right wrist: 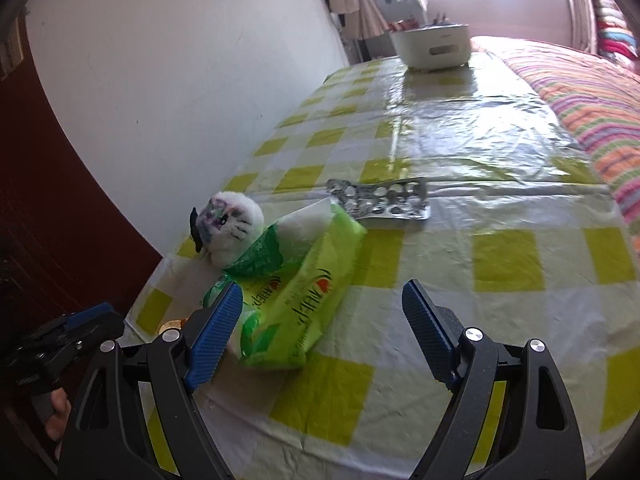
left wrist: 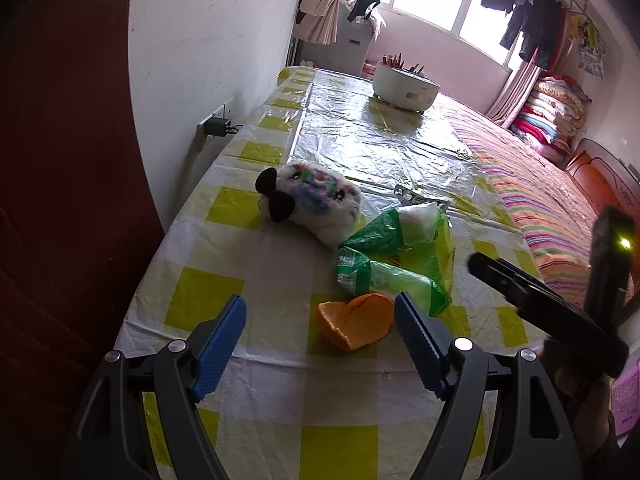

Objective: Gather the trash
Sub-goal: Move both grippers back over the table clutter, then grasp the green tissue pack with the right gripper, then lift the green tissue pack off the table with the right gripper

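Note:
An orange peel (left wrist: 356, 326) lies on the yellow-checked tablecloth (left wrist: 224, 272), between the tips of my open left gripper (left wrist: 320, 300) and close to its right finger (left wrist: 416, 336); the pads do not touch it. Just beyond lies a crumpled green tissue packet (left wrist: 400, 256), with a silver blister pack (left wrist: 420, 198) past it. In the right wrist view my right gripper (right wrist: 323, 288) stands open over the cloth. The green tissue packet (right wrist: 304, 292) lies by its left finger (right wrist: 216, 332), untouched, and the blister pack (right wrist: 384, 200) is farther off. Each gripper shows in the other's view: the right gripper (left wrist: 486, 270) and the left gripper (right wrist: 88, 318).
A white plush toy (left wrist: 312, 204) with black ears lies next to the packet by the wall. A white pot (left wrist: 404, 88) stands at the table's far end. A striped bedspread (left wrist: 540, 200) borders the table on the right. A dark red door (left wrist: 60, 200) is on the left.

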### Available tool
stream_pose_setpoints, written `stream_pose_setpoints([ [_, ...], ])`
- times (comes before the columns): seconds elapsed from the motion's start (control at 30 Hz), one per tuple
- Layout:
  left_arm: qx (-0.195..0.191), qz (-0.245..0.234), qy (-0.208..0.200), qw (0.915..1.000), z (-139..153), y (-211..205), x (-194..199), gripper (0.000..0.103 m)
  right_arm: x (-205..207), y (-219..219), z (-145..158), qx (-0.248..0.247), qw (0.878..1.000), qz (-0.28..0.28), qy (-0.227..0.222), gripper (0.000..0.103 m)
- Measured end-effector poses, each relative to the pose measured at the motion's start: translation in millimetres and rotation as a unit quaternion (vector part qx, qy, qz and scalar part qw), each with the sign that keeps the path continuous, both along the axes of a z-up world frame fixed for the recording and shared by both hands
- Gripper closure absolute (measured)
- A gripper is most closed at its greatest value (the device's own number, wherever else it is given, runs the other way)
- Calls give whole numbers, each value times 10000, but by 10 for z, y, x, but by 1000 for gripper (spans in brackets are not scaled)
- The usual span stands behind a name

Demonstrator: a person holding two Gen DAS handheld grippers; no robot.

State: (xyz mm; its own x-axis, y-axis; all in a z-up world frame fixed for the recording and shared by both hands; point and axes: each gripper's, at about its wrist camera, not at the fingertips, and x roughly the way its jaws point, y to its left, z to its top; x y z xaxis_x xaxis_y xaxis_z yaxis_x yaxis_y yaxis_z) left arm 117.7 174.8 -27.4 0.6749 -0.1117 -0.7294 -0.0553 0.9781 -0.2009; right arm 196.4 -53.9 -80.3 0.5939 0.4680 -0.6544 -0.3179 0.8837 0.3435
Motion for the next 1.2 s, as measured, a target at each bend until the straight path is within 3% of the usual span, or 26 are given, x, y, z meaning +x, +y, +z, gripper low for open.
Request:
stream_pose_setpoints([
  [0.37, 53, 24, 53, 10000, -35, 64, -62, 29, 191, 284, -123, -366, 9990, 178, 165, 24],
  [0.4, 65, 25, 50, 10000, -34, 67, -64, 29, 204, 298, -148, -400, 9988, 190, 193, 26],
  [0.47, 96, 24, 52, 9999, -37, 66, -72, 29, 225, 331, -190, -448, 9984, 224, 244, 48],
  [0.6, 109, -1, 79, 9999, -49, 57, -74, 29, 266, 400, -267, -579, 9974, 269, 341, 55],
  [0.67, 140, -5, 77, 9999, -48, 43, -74, 29, 272, 405, -295, -576, 9971, 298, 399, 71],
  [0.83, 152, -22, 104, 9998, -52, 10, -60, 29, 271, 320, -246, -287, 9984, 304, 378, 91],
  [1.2, 181, -150, 385, 9990, -150, -115, 51, 29, 103, -132, 36, 474, 9988, -11, 83, 95],
])
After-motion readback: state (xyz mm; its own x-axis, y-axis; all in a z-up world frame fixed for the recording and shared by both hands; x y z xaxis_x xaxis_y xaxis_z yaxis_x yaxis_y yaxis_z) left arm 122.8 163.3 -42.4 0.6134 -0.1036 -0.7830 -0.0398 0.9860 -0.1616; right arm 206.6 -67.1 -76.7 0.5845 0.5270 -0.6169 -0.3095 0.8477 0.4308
